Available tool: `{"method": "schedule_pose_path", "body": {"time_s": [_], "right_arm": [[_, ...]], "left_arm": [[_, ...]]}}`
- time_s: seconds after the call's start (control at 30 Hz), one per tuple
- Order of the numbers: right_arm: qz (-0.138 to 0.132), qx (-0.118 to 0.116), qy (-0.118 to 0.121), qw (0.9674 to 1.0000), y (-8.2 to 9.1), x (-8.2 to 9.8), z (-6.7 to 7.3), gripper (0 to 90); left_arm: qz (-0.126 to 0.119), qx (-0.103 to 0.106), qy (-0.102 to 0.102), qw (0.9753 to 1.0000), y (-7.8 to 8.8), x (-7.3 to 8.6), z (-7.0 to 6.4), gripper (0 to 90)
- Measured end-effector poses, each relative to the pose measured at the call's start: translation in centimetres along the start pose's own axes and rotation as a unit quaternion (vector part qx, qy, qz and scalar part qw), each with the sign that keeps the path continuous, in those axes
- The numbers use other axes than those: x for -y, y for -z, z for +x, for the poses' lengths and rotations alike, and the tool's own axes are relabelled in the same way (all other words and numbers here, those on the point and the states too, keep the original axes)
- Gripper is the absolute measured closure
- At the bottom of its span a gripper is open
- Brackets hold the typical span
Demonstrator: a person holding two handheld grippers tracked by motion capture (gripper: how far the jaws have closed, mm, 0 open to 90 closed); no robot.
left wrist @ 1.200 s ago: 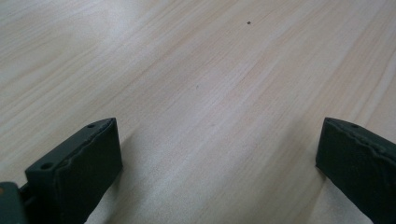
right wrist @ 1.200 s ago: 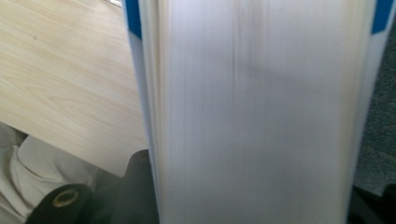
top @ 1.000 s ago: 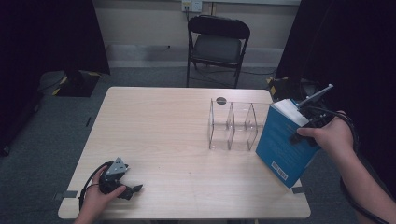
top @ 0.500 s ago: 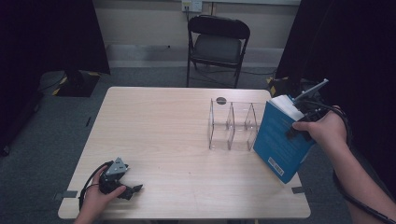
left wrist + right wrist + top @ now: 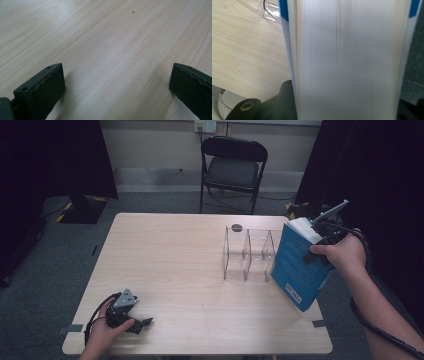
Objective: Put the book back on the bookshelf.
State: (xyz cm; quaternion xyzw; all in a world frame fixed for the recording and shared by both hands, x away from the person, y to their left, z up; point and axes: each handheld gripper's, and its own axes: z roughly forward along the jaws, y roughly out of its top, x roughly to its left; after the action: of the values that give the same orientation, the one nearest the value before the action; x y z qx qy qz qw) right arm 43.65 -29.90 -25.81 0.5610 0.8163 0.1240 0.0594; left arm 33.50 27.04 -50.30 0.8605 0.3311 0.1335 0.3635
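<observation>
Right gripper (image 5: 320,251) clamps a blue book (image 5: 298,268) at the right edge of the table (image 5: 180,265); left gripper (image 5: 131,318) rests idle.

Book: held tilted in the air, top leaning right, lower corner out past the table's right edge, barcode on the cover near the bottom. It sits just right of a clear rack (image 5: 250,254) with upright dividers; whether they touch cannot be told. In the right gripper view the white page edge (image 5: 347,60) runs between the jaws, blue covers at both sides, so the jaws are closed on the book. Left gripper: at the near left corner, lying on the wood, jaws wide apart with bare tabletop between them. A small dark disc (image 5: 237,227) lies just beyond the rack. A folding chair (image 5: 233,167) stands beyond the far edge.
</observation>
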Motion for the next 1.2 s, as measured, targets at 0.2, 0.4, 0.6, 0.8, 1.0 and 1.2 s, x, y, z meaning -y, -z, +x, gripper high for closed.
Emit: {"method": "schedule_pose_path", "body": {"time_s": [0.2, 0.4, 0.6, 0.8, 1.0, 1.2], "right_arm": [[-0.003, 0.005, -0.003, 1.0, -0.1, -0.6, 0.3, 61.7], [-0.006, 0.009, -0.011, 0.9999, -0.3, -1.0, 0.3, 61.7], [-0.022, 0.011, -0.022, 0.9994, -0.4, -1.5, 0.2, 61.7], [-0.026, 0.019, -0.031, 0.999, -0.5, -2.1, 0.3, 61.7], [-0.029, 0.019, -0.039, 0.9986, -0.9, -2.5, 0.2, 61.6], [-0.036, 0.023, -0.049, 0.9979, -1.3, -2.9, 0.2, 61.6]], "left_arm": [[0.0, 0.0, 0.0, 1.0, 0.0, 0.0, 0.0, 0.0], [0.001, -0.001, -0.003, 1.0, 0.0, 0.0, 0.0, 0.0], [-0.001, -0.001, -0.001, 1.0, 0.0, 0.0, 0.0, 0.0], [-0.001, -0.002, -0.002, 1.0, 0.0, 0.0, 0.0, 0.0], [-0.001, -0.001, -0.001, 1.0, 0.0, 0.0, 0.0, 0.0], [-0.002, -0.001, 0.0, 1.0, 0.0, 0.0, 0.0, 0.0]]}}
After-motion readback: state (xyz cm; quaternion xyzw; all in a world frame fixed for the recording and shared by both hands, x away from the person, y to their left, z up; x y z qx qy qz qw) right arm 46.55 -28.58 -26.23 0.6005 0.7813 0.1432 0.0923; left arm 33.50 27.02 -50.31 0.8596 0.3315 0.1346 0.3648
